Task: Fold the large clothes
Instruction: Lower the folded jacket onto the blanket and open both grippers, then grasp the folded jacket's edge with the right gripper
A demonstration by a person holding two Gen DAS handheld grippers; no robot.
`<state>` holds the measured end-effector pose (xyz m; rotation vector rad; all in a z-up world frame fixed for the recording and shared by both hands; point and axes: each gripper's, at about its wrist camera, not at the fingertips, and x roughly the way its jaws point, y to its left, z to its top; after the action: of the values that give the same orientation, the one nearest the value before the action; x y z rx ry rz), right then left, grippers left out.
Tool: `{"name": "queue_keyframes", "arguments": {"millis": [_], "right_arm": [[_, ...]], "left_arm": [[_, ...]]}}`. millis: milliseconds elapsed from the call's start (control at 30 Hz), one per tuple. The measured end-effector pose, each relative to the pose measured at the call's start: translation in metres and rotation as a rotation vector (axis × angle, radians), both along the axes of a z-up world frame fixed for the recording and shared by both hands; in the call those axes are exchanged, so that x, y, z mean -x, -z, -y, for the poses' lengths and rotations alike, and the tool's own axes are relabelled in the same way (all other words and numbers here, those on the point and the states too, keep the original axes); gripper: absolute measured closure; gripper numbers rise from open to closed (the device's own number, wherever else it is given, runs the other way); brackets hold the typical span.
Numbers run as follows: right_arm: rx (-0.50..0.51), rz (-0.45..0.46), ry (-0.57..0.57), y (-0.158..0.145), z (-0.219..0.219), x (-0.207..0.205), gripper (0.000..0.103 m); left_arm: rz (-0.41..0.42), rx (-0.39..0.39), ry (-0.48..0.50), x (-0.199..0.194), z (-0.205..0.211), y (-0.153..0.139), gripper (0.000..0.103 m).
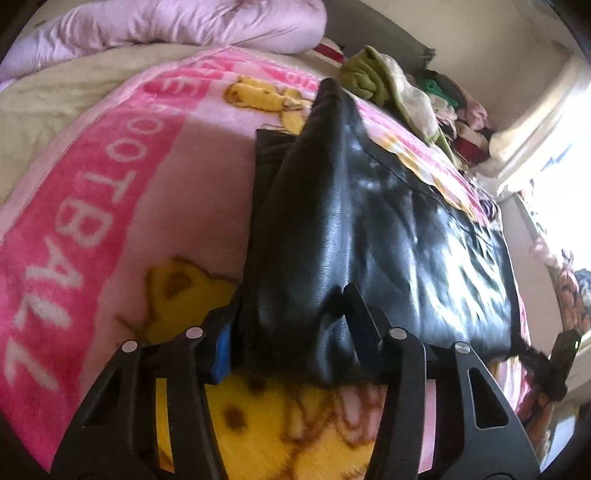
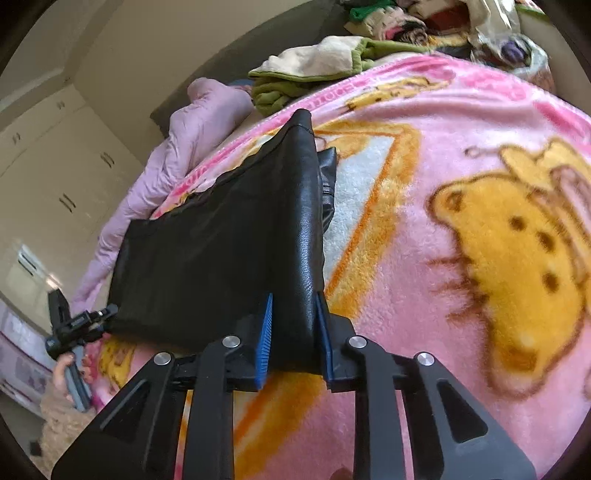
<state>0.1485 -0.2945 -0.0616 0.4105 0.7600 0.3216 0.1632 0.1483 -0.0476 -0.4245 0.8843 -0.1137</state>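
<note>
A black leather garment [image 1: 369,229] lies partly folded on a pink cartoon blanket [image 1: 110,206]. My left gripper [image 1: 291,317] is shut on a bunched fold at the garment's near left corner. In the right wrist view the same garment [image 2: 221,240] stretches away to the left, and my right gripper [image 2: 293,325] is shut on its near right edge, the blue pads [image 2: 266,328] pressing the leather from both sides. The fold between the grips is raised off the blanket [image 2: 424,258]. My left gripper also shows in the right wrist view [image 2: 74,332], at the garment's far corner.
A pink quilt [image 1: 166,26] is bunched at the head of the bed. A green and cream cloth [image 1: 376,74] and a heap of mixed clothes [image 1: 461,118] lie along the far edge. A bright window [image 1: 561,166] is on the right. Cream cupboards [image 2: 55,166] stand beyond the bed.
</note>
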Motion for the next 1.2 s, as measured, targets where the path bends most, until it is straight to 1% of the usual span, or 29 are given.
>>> {"name": "queue_keyframes", "arguments": {"millis": [67, 200, 367, 433, 500, 533, 567, 600, 667, 700, 767, 833, 867, 967, 1200], "right_arm": [[-0.004, -0.021, 0.025, 0.003, 0.006, 0.0, 0.082], [0.004, -0.023, 0.049, 0.006, 0.007, 0.003, 0.08], [0.053, -0.012, 0.085, 0.003, 0.001, 0.007, 0.071], [0.052, -0.01, 0.103, 0.001, 0.002, 0.01, 0.068], [0.041, -0.003, 0.113, -0.001, 0.003, 0.015, 0.059], [0.031, 0.005, 0.118, -0.003, 0.004, 0.018, 0.049], [0.024, 0.014, 0.122, -0.005, 0.004, 0.022, 0.044], [0.024, 0.023, 0.125, -0.008, 0.003, 0.025, 0.043], [0.042, 0.048, 0.131, -0.016, 0.001, 0.031, 0.036], [0.052, 0.062, 0.129, -0.021, 0.0, 0.034, 0.034], [0.069, 0.082, 0.113, -0.027, -0.005, 0.038, 0.027], [0.093, 0.099, 0.087, -0.034, -0.014, 0.042, 0.025], [0.103, 0.109, 0.071, -0.037, -0.019, 0.044, 0.025], [0.119, 0.124, 0.027, -0.043, -0.036, 0.047, 0.025], [0.142, 0.15, -0.091, -0.051, -0.085, 0.047, 0.025]], "left_arm": [[0.006, -0.027, 0.023, 0.005, 0.007, -0.003, 0.059], [0.002, -0.049, 0.02, 0.006, 0.008, -0.003, 0.058], [0.0, -0.064, 0.017, 0.006, 0.008, -0.004, 0.057], [0.0, -0.072, 0.016, 0.007, 0.01, -0.005, 0.054], [0.001, -0.082, 0.016, 0.009, 0.011, -0.007, 0.052], [0.002, -0.086, 0.015, 0.011, 0.013, -0.008, 0.05], [0.0, -0.094, 0.015, 0.012, 0.014, -0.009, 0.046], [0.001, -0.099, 0.016, 0.013, 0.015, -0.01, 0.044], [0.006, -0.113, 0.02, 0.016, 0.017, -0.014, 0.037], [0.012, -0.122, 0.023, 0.018, 0.019, -0.017, 0.035], [0.036, -0.142, 0.028, 0.023, 0.023, -0.024, 0.025], [0.055, -0.166, 0.032, 0.027, 0.028, -0.032, 0.021], [0.063, -0.186, 0.034, 0.03, 0.031, -0.037, 0.016], [0.081, -0.219, 0.038, 0.036, 0.036, -0.045, 0.01], [0.095, -0.27, 0.026, 0.045, 0.037, -0.056, 0.01]]}}
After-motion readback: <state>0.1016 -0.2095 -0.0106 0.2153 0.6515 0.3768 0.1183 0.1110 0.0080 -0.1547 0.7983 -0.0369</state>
